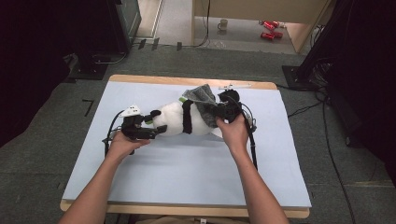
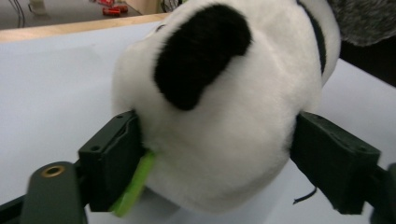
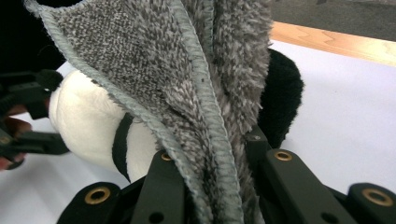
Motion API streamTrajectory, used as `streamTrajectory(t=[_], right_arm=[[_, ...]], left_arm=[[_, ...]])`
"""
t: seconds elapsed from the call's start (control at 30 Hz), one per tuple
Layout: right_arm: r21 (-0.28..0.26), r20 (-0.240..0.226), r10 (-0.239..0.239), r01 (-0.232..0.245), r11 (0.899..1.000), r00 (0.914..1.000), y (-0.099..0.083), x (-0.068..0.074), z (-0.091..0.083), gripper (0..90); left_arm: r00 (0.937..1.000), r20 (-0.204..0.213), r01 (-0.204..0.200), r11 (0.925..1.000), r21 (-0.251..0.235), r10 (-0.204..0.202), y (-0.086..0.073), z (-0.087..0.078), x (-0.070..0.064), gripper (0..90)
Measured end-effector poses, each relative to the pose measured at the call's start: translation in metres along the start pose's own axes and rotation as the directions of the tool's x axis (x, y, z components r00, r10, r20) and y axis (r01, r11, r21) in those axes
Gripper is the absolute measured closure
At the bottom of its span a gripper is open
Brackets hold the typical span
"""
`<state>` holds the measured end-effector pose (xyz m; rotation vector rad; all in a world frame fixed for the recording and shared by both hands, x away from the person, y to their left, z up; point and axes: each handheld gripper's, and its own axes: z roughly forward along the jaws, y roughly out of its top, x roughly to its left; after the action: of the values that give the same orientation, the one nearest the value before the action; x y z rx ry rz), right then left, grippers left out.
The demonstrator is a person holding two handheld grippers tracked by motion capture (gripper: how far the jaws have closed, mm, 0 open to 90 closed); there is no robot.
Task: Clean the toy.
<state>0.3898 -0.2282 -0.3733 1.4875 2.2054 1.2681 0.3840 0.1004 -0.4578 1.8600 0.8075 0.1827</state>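
Grey carpet surrounds a pale blue table [image 1: 187,172] where a plush panda [image 1: 180,119] lies on its side. At one end the left gripper [image 1: 148,128] clamps the toy's head between its jaws, a green tag [image 2: 133,186] caught against one jaw. At the other end the right gripper [image 1: 224,111] pinches a grey fleece garment [image 3: 196,93], bunched over the panda's rear. Dressing looks barely begun: most of the white body is bare. Whether any limb is through a sleeve stays hidden under the folds
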Motion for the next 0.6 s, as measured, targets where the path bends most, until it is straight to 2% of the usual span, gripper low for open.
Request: streamTrajectory(t=[0.13,0.27,0.37,0.43,0.5,0.6], right_arm=[[-0.004,0.009,0.003,-0.003,1.0,1.0,0.0,0.0,0.001,77.4],[-0.005,0.004,0.007,-0.007,1.0,1.0,0.001,0.001,0.001,77.4],[-0.015,0.002,0.016,-0.016,1.0,0.9999,0.002,0.004,-0.001,77.4],[-0.028,0.006,0.015,-0.015,0.999,0.9999,0.003,0.007,-0.004,77.4],[-0.036,0.004,0.011,-0.011,0.999,0.9999,0.005,0.012,-0.01,77.5],[-0.042,-0.009,-0.012,0.012,0.999,0.9999,0.009,0.02,-0.017,77.4]], left_arm=[[0.9983,-0.055,-0.017,0.9997,-0.016,0.016,0.0,0.009,-0.004,15.7],[0.9973,-0.073,-0.012,0.9995,-0.028,0.01,-0.003,0.01,-0.005,34.8],[0.9971,-0.067,0.035,0.9989,-0.032,-0.037,-0.003,0.008,-0.004,46.1],[0.9958,-0.054,0.072,0.9968,-0.036,-0.074,-0.001,0.006,-0.004,49.5],[0.9945,-0.045,0.093,0.9947,-0.044,-0.095,0.002,0.002,-0.006,52.6],[0.9872,-0.035,0.154,0.9868,-0.05,-0.156,0.006,-0.004,-0.008,56.1]])
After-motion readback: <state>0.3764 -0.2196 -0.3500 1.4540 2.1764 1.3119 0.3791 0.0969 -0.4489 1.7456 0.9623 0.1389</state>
